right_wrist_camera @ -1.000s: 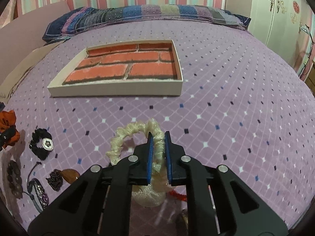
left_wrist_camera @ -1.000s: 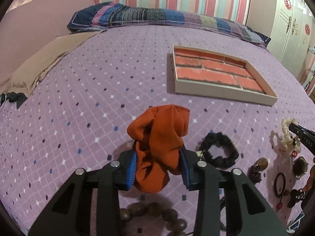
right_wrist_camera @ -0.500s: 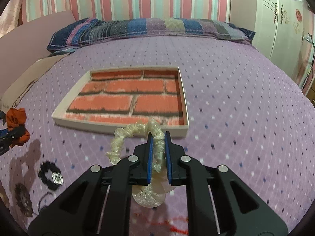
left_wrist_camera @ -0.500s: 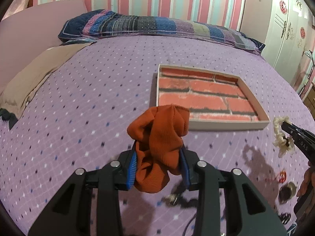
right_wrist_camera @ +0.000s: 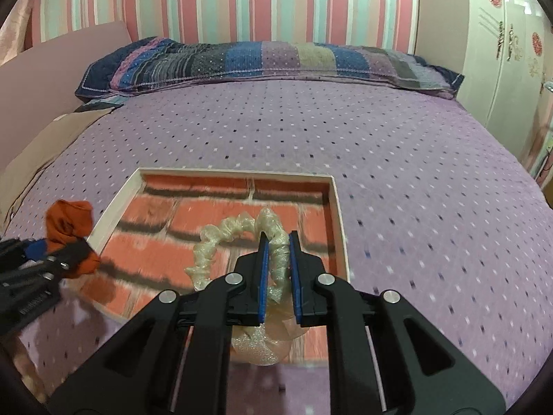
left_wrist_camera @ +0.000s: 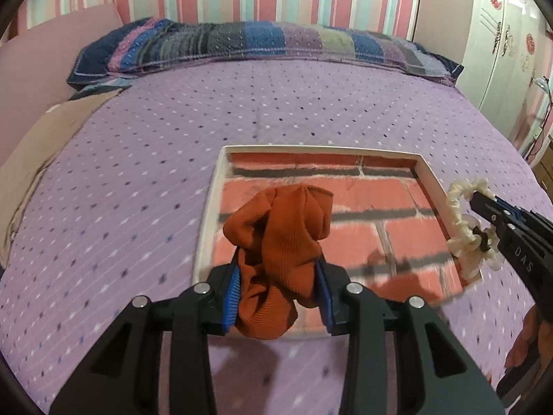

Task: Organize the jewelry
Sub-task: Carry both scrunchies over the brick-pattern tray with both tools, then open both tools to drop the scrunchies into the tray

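My left gripper [left_wrist_camera: 279,290] is shut on an orange ribbed scrunchie [left_wrist_camera: 280,245], held over the near left part of a shallow white-rimmed tray [left_wrist_camera: 207,221] with a red brick-pattern floor. My right gripper [right_wrist_camera: 278,273] is shut on a cream sheer scrunchie [right_wrist_camera: 228,231] that loops to the left above the tray [right_wrist_camera: 340,228], near its right side. In the left wrist view the right gripper [left_wrist_camera: 482,202] comes in from the right edge with the cream scrunchie [left_wrist_camera: 458,218]. In the right wrist view the left gripper [right_wrist_camera: 60,247] shows at the left edge with the orange scrunchie [right_wrist_camera: 69,221].
The tray lies on a purple diamond-print bedspread [left_wrist_camera: 138,180]. A striped pillow [left_wrist_camera: 259,45] lies along the far edge, a tan cloth [left_wrist_camera: 48,145] at the left. A white wardrobe [right_wrist_camera: 501,52] stands at the right. A hand [left_wrist_camera: 528,342] shows at the right edge.
Both grippers have moved forward from the jewelry pile to above the tray, each keeping its scrunchie. The loose pieces on the bedspread have dropped out of view.
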Motion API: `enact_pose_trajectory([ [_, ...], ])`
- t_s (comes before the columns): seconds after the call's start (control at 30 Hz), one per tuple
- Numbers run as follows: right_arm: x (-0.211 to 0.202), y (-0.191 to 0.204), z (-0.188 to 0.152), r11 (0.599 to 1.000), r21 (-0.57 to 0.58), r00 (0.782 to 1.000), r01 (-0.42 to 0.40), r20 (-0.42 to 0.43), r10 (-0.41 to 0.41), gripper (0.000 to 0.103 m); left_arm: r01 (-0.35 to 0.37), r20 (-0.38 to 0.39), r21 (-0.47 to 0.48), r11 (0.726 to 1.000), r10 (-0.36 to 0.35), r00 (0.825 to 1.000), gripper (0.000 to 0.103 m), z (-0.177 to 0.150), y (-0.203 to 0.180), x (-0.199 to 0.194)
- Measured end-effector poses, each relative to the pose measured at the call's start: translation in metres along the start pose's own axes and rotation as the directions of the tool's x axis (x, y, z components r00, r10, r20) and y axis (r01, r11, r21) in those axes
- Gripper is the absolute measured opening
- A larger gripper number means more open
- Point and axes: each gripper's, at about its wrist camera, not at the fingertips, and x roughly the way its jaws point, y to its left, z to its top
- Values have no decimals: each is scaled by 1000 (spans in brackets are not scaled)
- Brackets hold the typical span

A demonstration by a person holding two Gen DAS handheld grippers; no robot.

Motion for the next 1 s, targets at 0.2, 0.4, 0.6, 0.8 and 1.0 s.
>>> enact_pose_trajectory([
  [0.2,66,-11,30,1000,25,997,10,-79,-8,12,30,-66,-14,999,-30,997,37,41,-16,65],
  [0.4,120,-23,43,998,46,988,37,-155,-29,12,44,-134,-35,998,-48,990,37,60,-17,116],
  [0.6,161,-30,53,998,44,974,54,-222,-43,12,36,-173,-23,999,-40,984,38,72,-18,145],
  [0.8,181,-31,57,997,44,961,55,-274,-41,12,34,-189,-5,999,-34,981,40,82,-23,154],
  [1.0,178,-33,58,997,68,963,34,-271,-14,27,29,-187,-14,999,-31,982,48,83,-20,151],
])
